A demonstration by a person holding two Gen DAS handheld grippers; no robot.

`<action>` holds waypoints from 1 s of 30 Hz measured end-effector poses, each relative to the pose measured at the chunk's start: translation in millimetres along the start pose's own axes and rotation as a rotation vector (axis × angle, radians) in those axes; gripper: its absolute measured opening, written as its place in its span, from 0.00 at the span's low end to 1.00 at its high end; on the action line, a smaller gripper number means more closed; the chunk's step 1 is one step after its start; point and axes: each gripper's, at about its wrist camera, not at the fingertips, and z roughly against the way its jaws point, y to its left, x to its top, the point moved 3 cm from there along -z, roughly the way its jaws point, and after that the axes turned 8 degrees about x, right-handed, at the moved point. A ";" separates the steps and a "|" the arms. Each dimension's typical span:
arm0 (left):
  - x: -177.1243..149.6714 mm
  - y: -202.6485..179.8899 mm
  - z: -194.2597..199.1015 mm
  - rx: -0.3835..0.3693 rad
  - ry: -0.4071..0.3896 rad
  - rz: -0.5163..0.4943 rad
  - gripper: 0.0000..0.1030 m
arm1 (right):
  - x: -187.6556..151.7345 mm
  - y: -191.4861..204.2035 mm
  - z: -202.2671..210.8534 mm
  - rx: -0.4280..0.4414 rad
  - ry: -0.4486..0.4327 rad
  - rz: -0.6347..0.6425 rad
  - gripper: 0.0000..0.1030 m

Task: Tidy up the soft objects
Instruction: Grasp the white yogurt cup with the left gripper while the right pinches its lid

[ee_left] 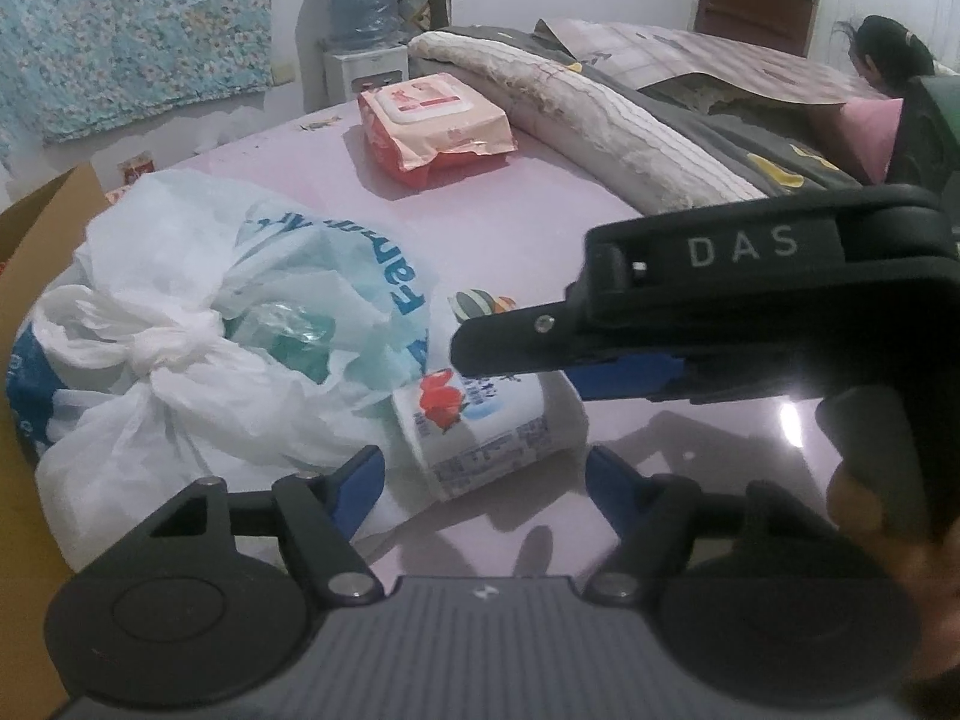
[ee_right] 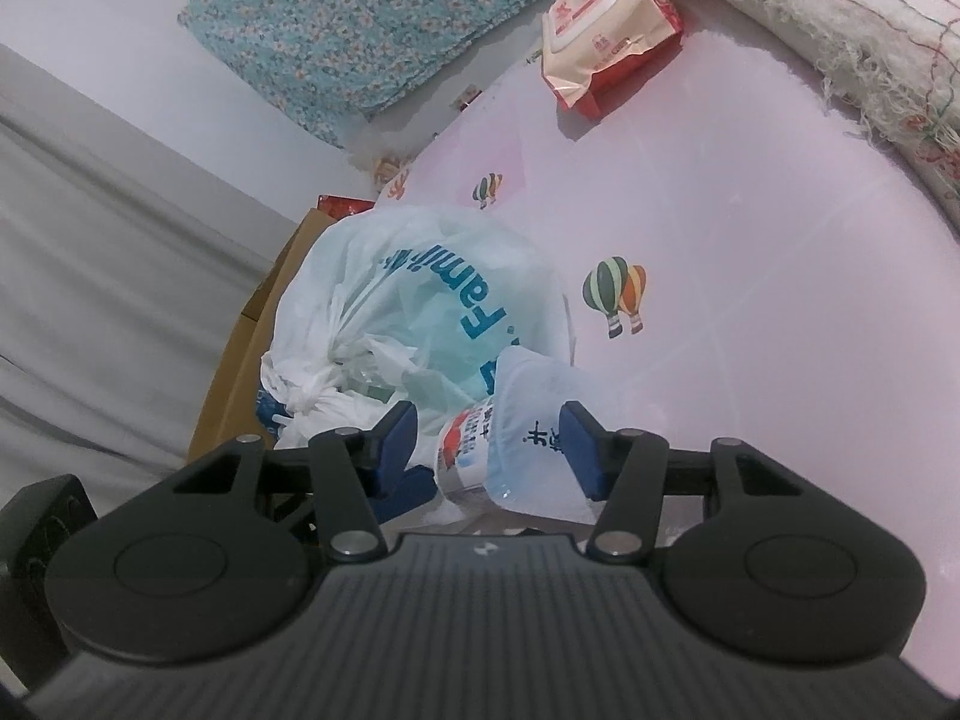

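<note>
Nearest the lens in the right wrist view: the right gripper (ee_right: 489,441), blue pads clenched on a small tissue pack (ee_right: 510,438) in clear printed wrap; one pad sits on each side of it and the wrap looks dented. In the left wrist view the same tissue pack (ee_left: 486,432) lies on the pink sheet (ee_left: 522,222) just ahead of the left gripper (ee_left: 486,474), between its two blue fingers (ee_left: 360,480) but not touched by them, so the left claw is released. The right gripper (ee_left: 540,354) comes in from the right side of that view, with its tip over the pack's far end.

Tied white plastic bag (ee_left: 210,336) with blue lettering sits left of both claws, against the pack. Brown cardboard box (ee_left: 36,228) beyond it, at the far left edge. Wet-wipes pack (ee_left: 432,120), pink and red, lies well ahead, apart from the rest. Rolled white blanket (ee_left: 606,120) ahead to the right. Hot-air-balloon print on the sheet (ee_right: 618,294), just ahead-right of the right claw.
</note>
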 end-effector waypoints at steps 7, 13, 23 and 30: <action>1.4 -6.1 -4.6 -0.016 0.009 -0.001 0.70 | 1.1 -0.7 -1.9 -0.005 0.012 0.004 0.51; 0.9 -5.5 -5.2 -0.019 0.009 0.007 0.70 | 2.1 -1.6 -3.9 -0.008 0.020 0.006 0.52; -9.3 -9.7 9.3 -0.104 0.041 0.049 0.70 | -5.4 9.4 15.4 0.007 0.026 0.030 0.51; -32.2 -12.4 26.0 -0.167 0.036 0.059 0.70 | -26.0 26.0 39.4 0.029 0.028 0.052 0.51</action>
